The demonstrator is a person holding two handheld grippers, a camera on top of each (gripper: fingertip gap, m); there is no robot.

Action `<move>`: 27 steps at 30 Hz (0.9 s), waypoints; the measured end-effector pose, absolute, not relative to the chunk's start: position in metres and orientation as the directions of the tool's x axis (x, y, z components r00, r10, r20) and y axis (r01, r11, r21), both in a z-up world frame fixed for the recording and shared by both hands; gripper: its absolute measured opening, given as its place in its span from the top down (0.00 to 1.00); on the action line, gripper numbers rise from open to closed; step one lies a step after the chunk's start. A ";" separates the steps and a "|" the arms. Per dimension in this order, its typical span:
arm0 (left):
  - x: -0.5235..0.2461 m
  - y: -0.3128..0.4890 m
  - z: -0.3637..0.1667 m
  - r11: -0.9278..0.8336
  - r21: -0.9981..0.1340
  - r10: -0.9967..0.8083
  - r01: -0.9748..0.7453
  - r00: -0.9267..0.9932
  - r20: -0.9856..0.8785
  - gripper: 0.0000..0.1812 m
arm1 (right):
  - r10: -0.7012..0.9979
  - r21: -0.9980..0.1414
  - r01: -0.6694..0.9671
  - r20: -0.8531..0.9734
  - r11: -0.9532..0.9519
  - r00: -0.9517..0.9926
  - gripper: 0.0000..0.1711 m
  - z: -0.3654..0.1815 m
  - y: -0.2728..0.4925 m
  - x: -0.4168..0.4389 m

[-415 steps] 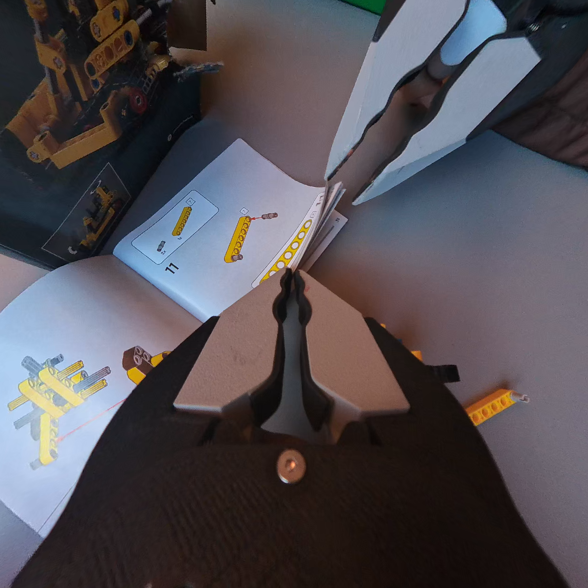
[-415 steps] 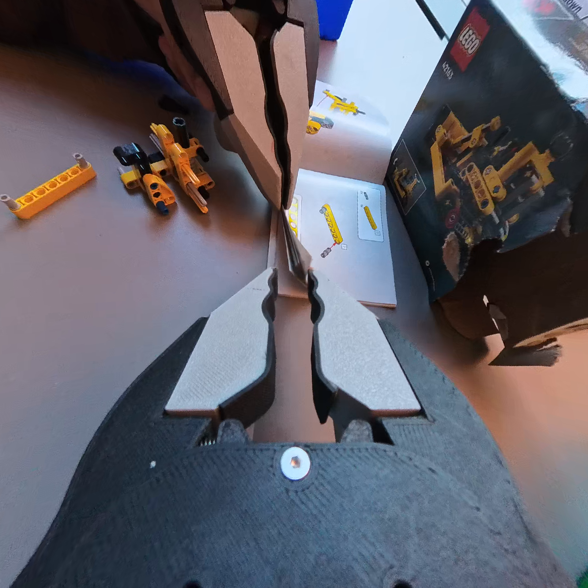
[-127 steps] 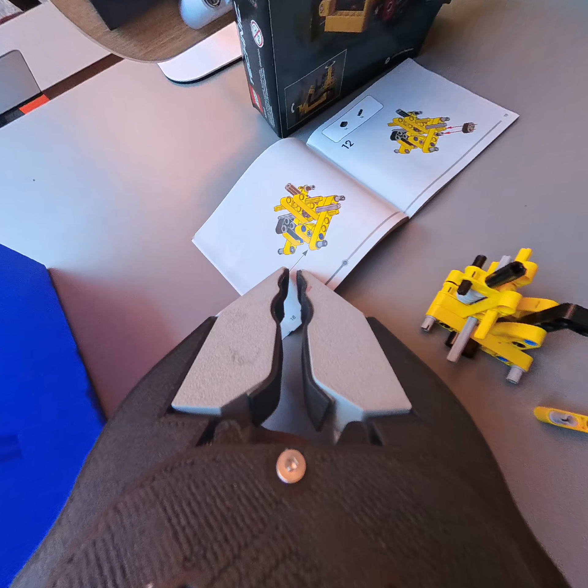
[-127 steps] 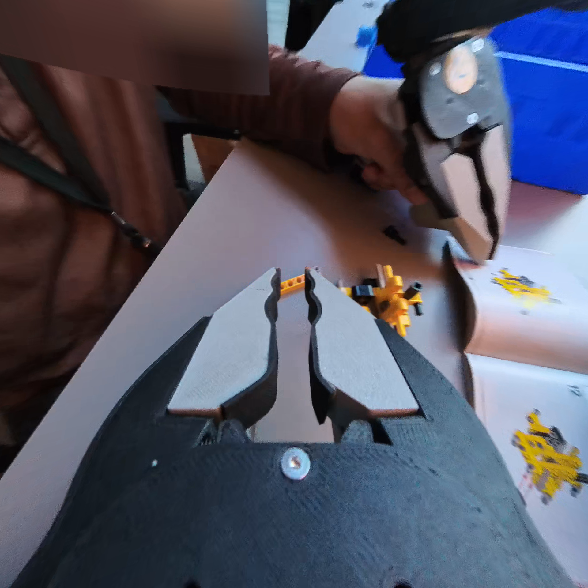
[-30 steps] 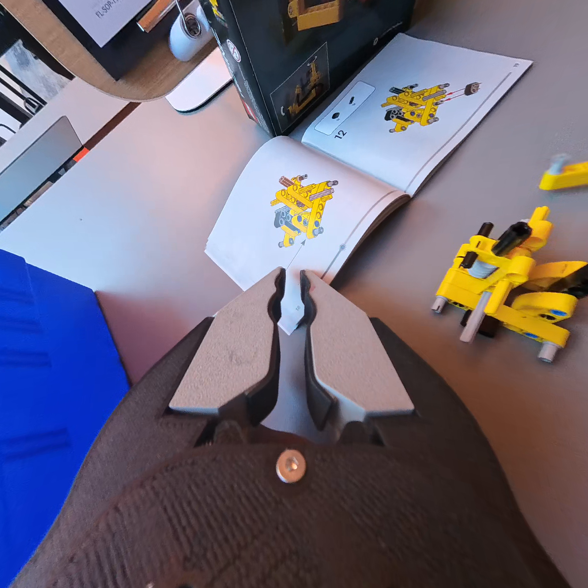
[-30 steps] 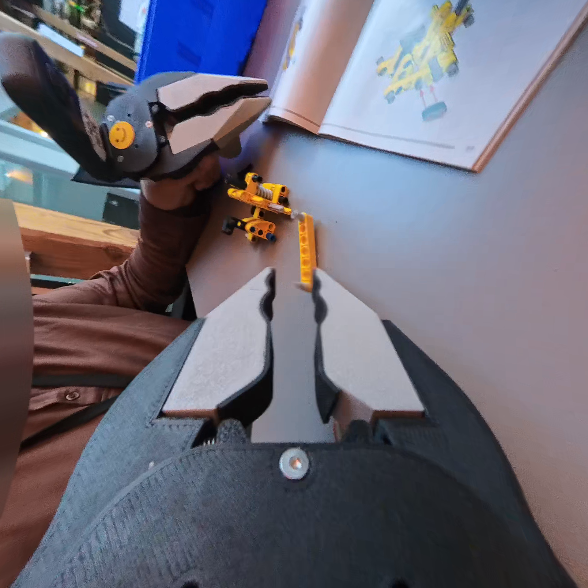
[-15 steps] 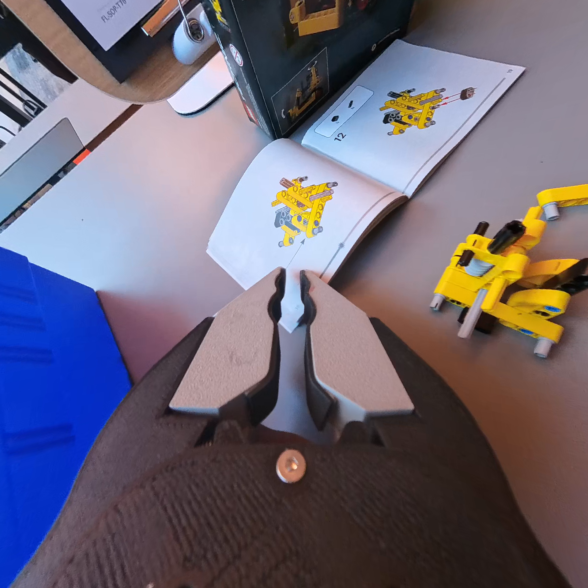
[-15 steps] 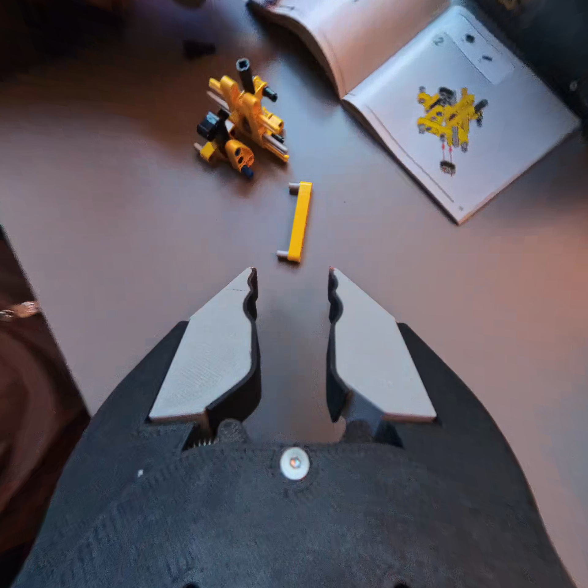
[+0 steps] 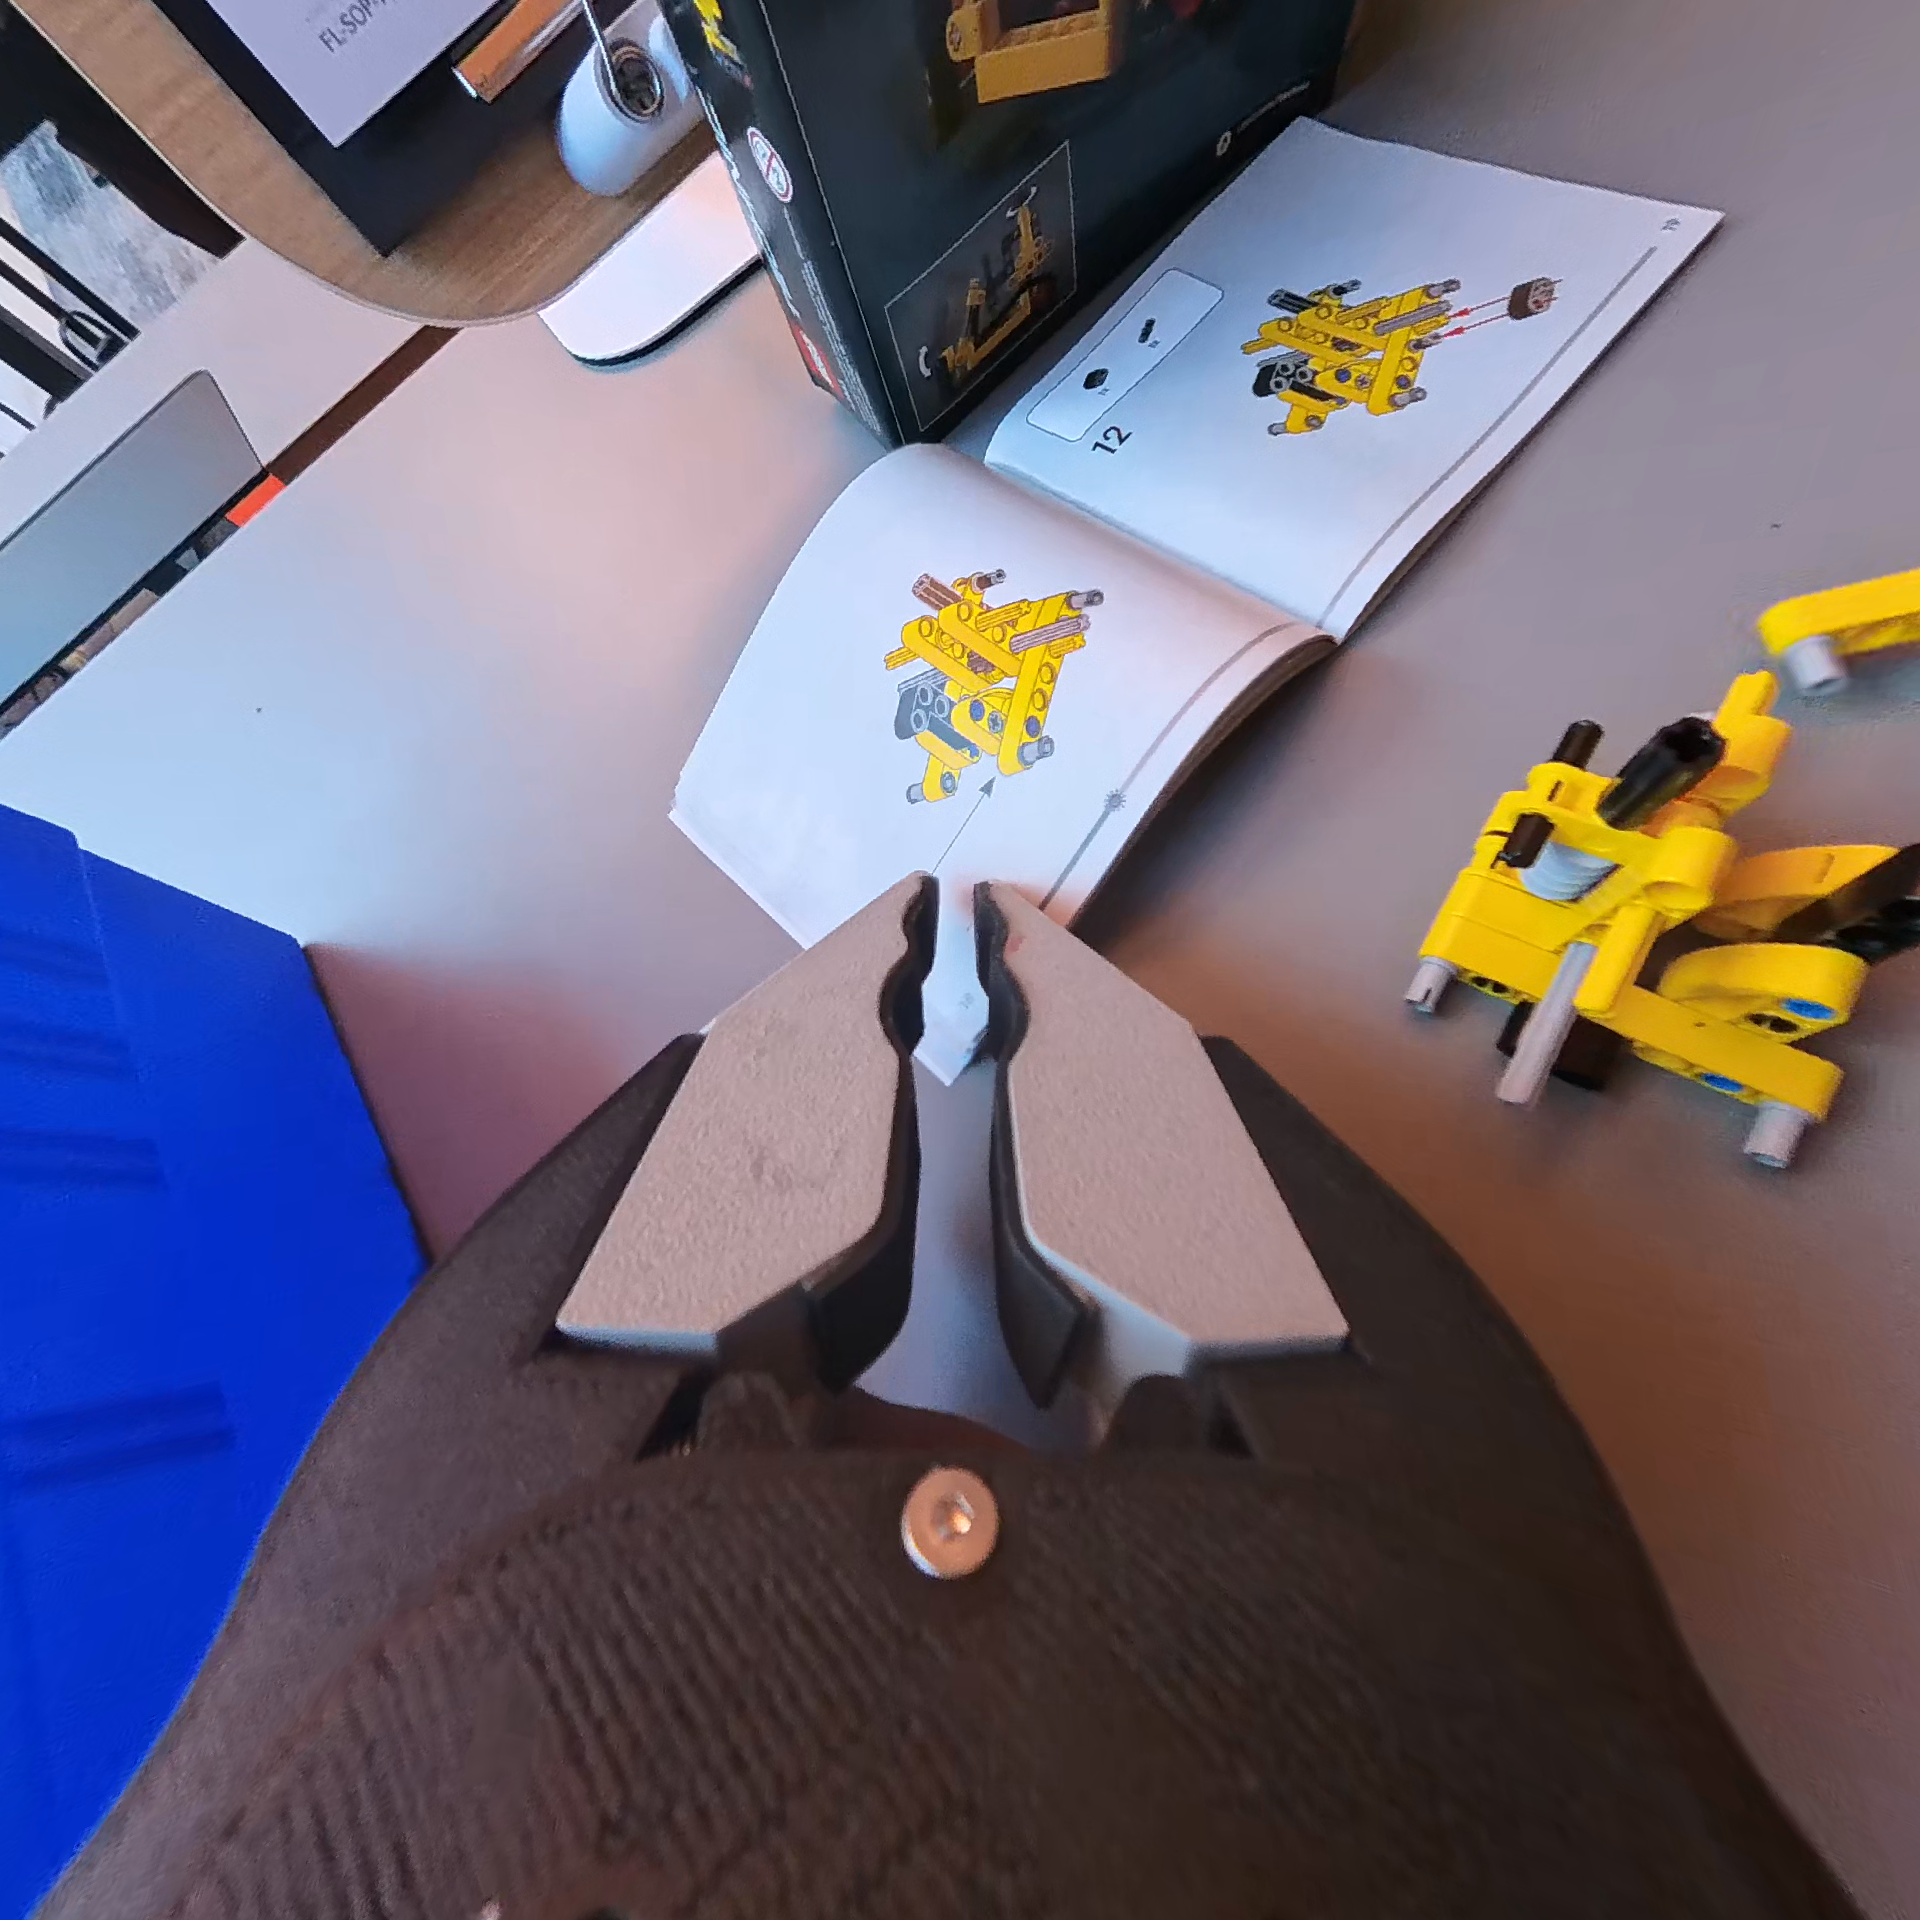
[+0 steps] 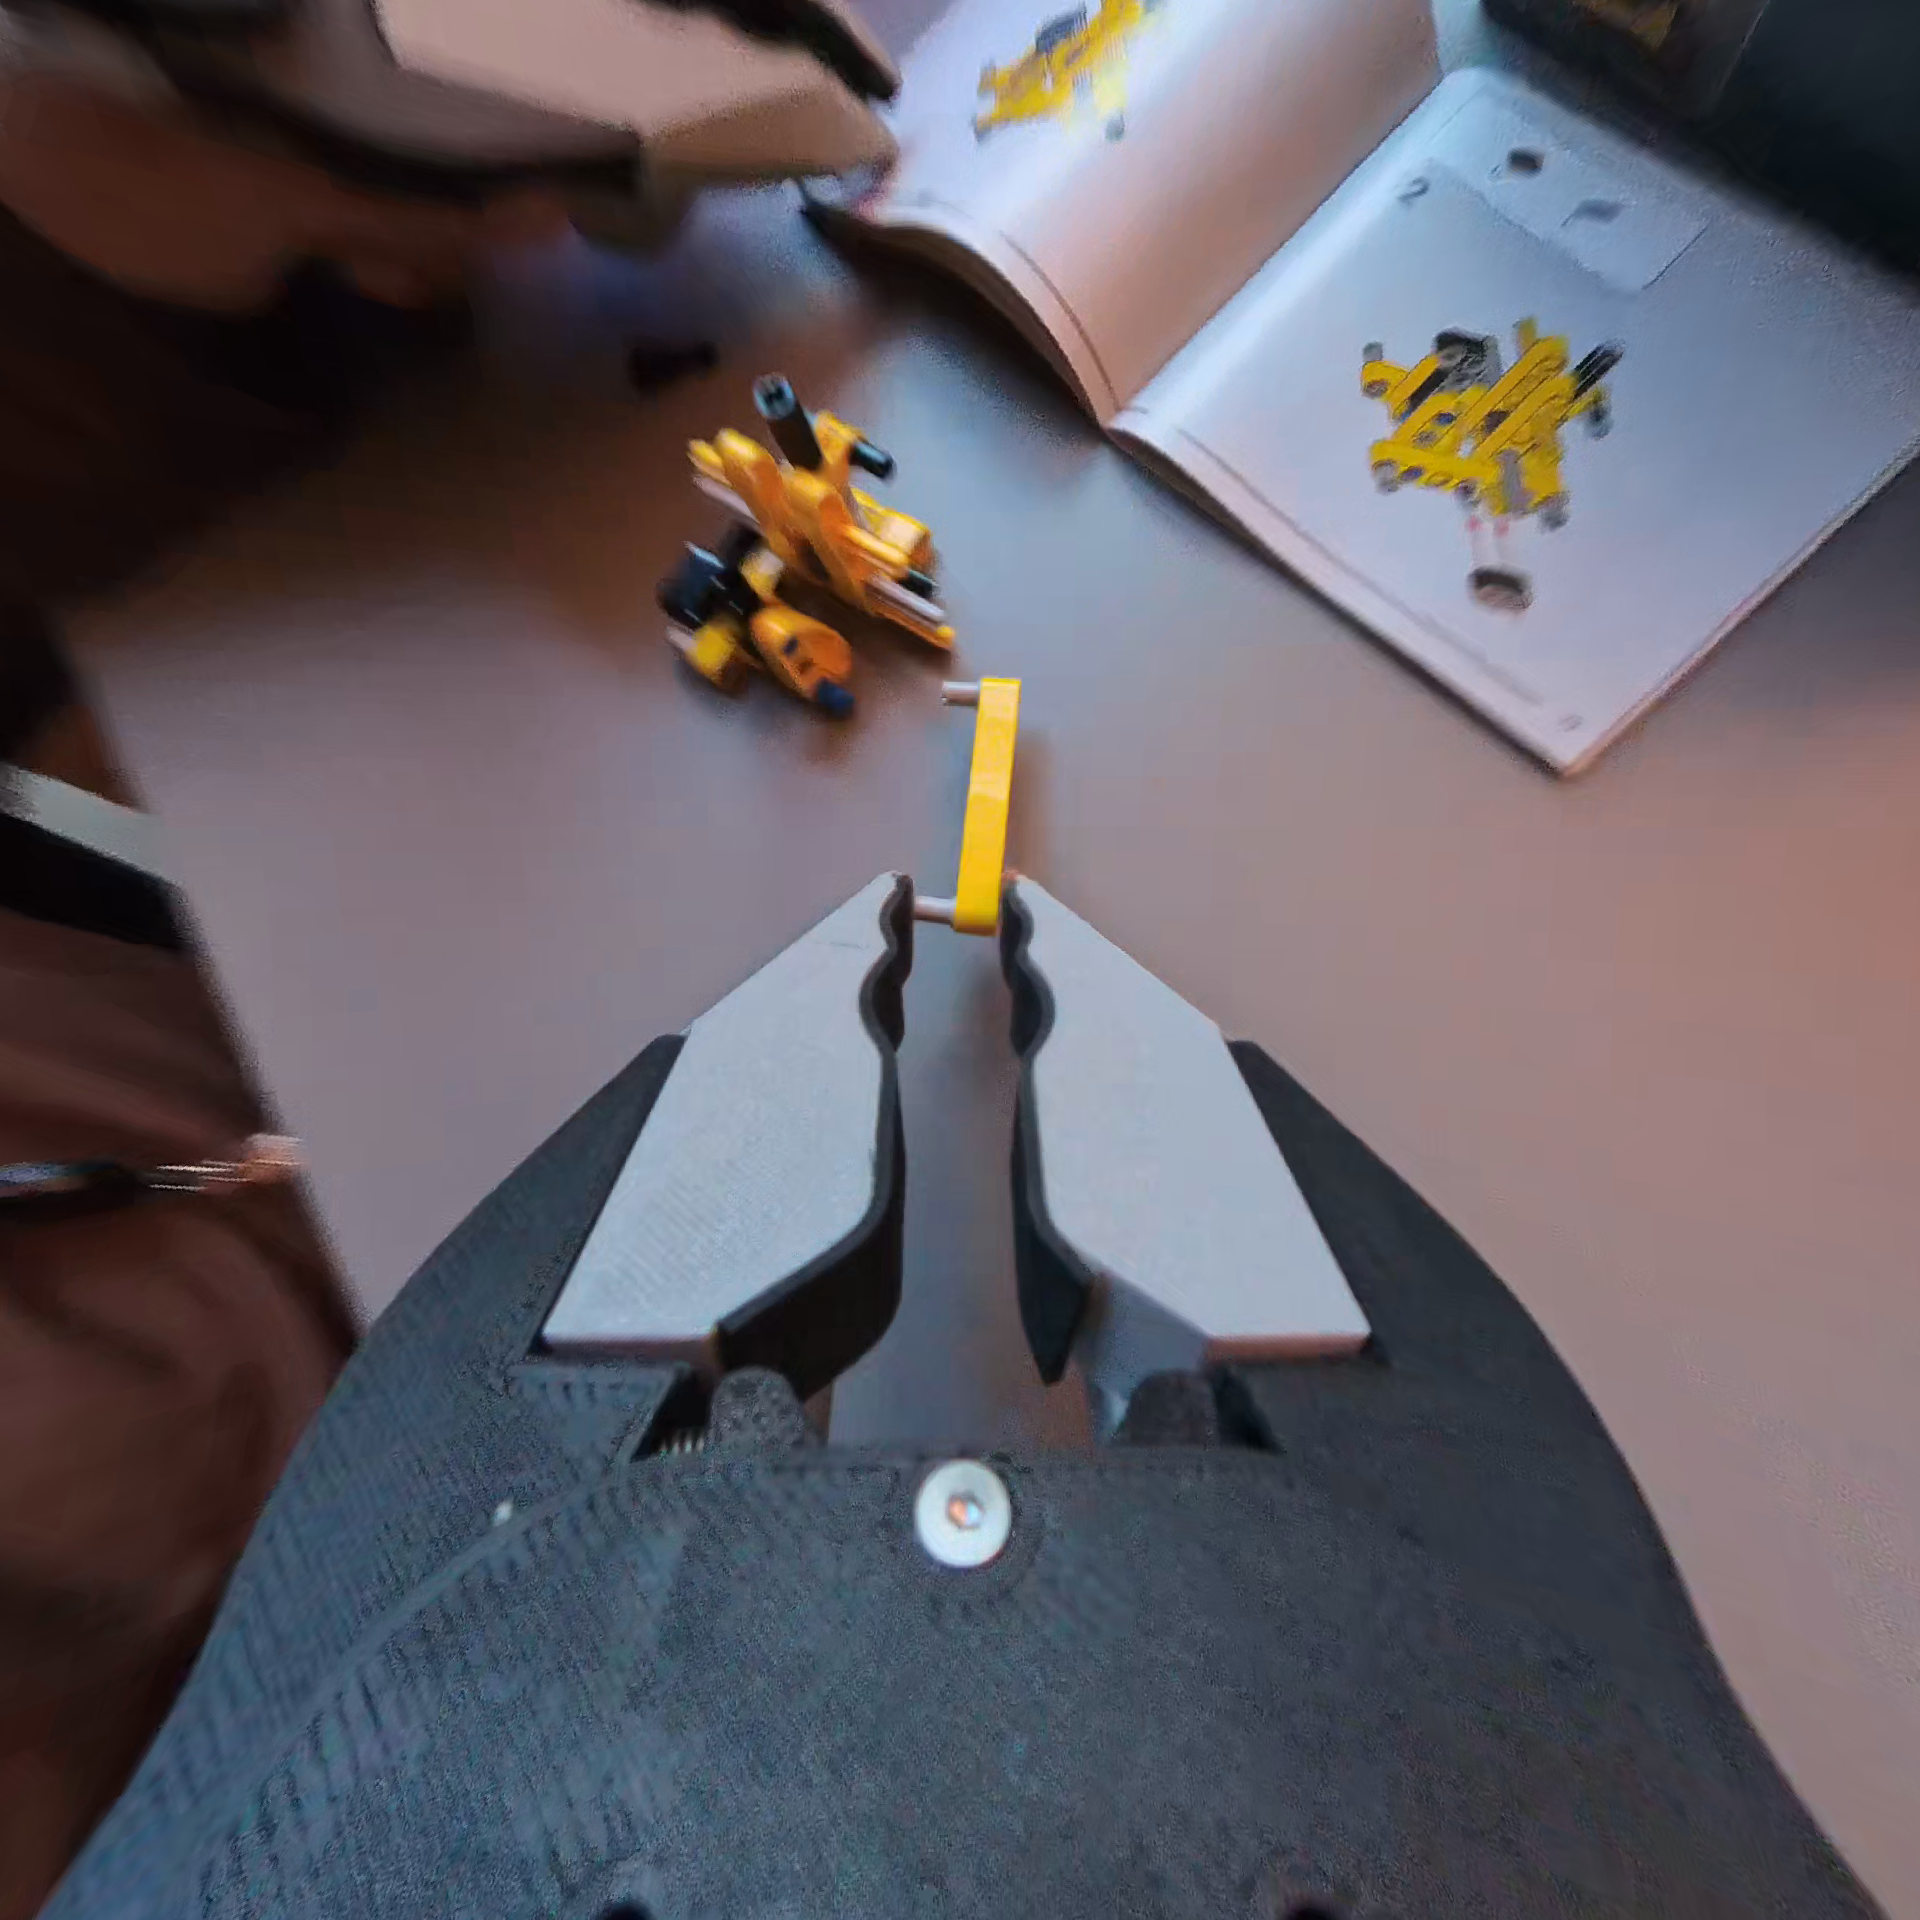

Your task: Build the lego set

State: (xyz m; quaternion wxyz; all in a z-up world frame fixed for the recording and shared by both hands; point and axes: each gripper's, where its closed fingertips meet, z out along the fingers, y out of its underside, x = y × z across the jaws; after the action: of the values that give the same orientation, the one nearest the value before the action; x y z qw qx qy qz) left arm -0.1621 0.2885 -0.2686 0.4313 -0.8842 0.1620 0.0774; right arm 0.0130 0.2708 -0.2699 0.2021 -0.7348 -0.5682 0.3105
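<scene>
My right gripper (image 10: 956,899) is closed on the near end of a yellow beam (image 10: 989,790). The beam has a grey pin at each end and rests on the table. One fingertip touches the pin and the other touches the beam's side. A yellow part-built assembly (image 10: 800,561) lies just beyond it, a little to the left. My left gripper (image 9: 954,896) is nearly shut and empty, over the near corner of the open instruction booklet (image 9: 831,665). The left wrist view shows the assembly (image 9: 1621,914) to the right and the beam (image 9: 1849,623) at the right edge.
The black set box (image 9: 935,156) stands behind the booklet. A blue bin (image 9: 135,1143) is at the left. A monitor foot (image 9: 644,281) and a grey laptop (image 9: 114,499) sit at the back left. A person's brown sleeve (image 10: 125,1299) is left of my right gripper.
My right gripper was wide open and short of the beam; it has moved forward and closed on the beam's near end. The left gripper has stayed over the booklet corner.
</scene>
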 end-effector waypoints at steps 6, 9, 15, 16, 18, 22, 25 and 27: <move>-0.161 0.288 -0.267 -0.572 -0.741 -0.223 -0.352 0.936 -0.273 0.98 | 0.491 -0.374 0.482 -0.860 -0.793 0.140 0.92 -0.246 0.258 0.018; -0.162 0.288 -0.267 -0.571 -0.743 -0.219 -0.349 0.937 -0.272 0.98 | 0.356 -0.278 0.406 -0.925 -0.871 0.131 0.92 -0.246 0.263 0.026; -0.162 0.288 -0.266 -0.570 -0.746 -0.218 -0.344 0.939 -0.266 0.98 | 0.241 -0.176 0.321 -0.954 -0.930 0.177 0.93 -0.243 0.265 0.042; -0.161 0.287 -0.266 -0.569 -0.746 -0.221 -0.346 0.938 -0.267 0.98 | 0.227 -0.155 0.325 -0.954 -0.933 0.196 0.92 -0.245 0.265 0.046; -0.161 0.287 -0.266 -0.569 -0.743 -0.223 -0.353 0.936 -0.274 0.98 | 0.193 -0.101 0.341 -0.950 -0.935 0.246 0.93 -0.251 0.265 0.053; -0.164 0.286 -0.268 -0.576 -0.739 -0.217 -0.351 0.937 -0.275 0.98 | 0.202 0.000 0.442 -0.889 -0.897 0.410 0.92 -0.274 0.260 0.074; -0.166 0.286 -0.268 -0.579 -0.742 -0.211 -0.337 0.942 -0.263 0.98 | 0.262 -0.009 0.457 -0.829 -0.890 0.494 0.92 -0.279 0.270 0.083; -0.167 0.286 -0.269 -0.583 -0.742 -0.210 -0.332 0.943 -0.257 0.98 | 0.327 -0.037 0.481 -0.779 -0.876 0.534 0.92 -0.280 0.275 0.087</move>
State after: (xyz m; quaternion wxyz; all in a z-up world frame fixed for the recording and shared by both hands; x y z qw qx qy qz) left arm -0.1667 0.2864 -0.2690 0.4305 -0.8867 0.1527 0.0710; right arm 0.0865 0.2750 -0.2796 -0.0912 -0.8712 -0.2319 0.4231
